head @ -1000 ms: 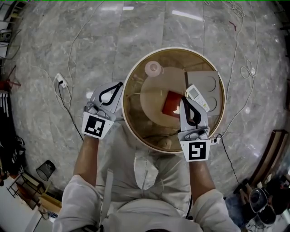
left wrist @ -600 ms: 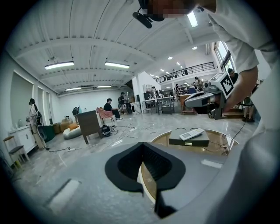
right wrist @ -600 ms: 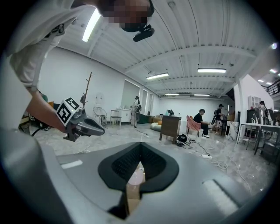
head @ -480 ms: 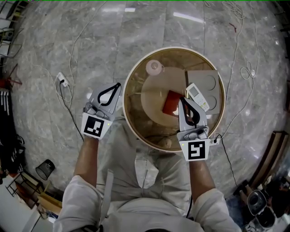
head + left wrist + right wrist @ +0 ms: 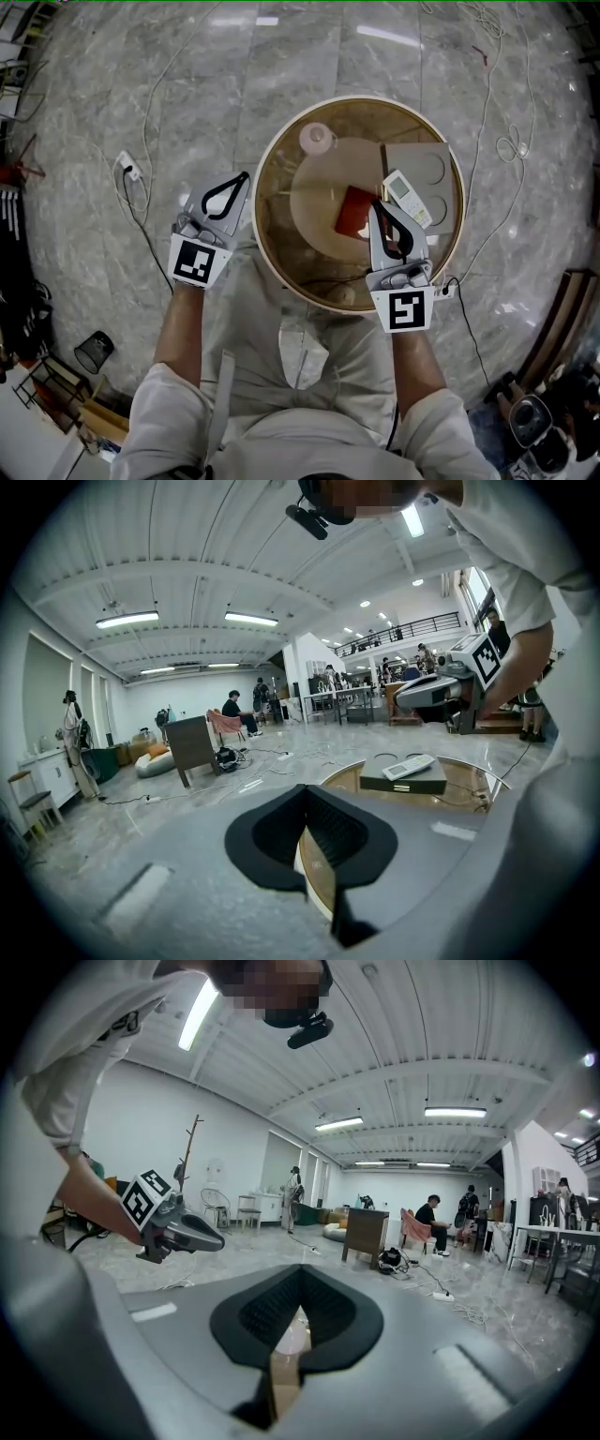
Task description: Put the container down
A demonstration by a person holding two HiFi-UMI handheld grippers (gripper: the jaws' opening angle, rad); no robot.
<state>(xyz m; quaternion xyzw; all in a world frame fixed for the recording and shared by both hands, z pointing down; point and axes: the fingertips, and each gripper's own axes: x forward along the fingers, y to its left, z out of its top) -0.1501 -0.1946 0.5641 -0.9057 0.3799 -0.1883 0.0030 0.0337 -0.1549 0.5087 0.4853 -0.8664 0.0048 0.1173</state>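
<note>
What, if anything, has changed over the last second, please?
The right gripper edged very slightly left above the round table; nothing was taken hold of or let go. The left gripper, shut, and the remote stayed as they were.

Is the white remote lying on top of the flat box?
Yes, the left gripper view shows the white remote resting flat on top of the dark box.

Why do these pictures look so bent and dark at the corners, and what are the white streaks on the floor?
Head view: a wide lens bows the marble floor; the streaks are probably ceiling lights reflected. Left gripper view and right gripper view: fisheye circles with black corners, ceiling beams curved, the close grey jaws blurred.
</note>
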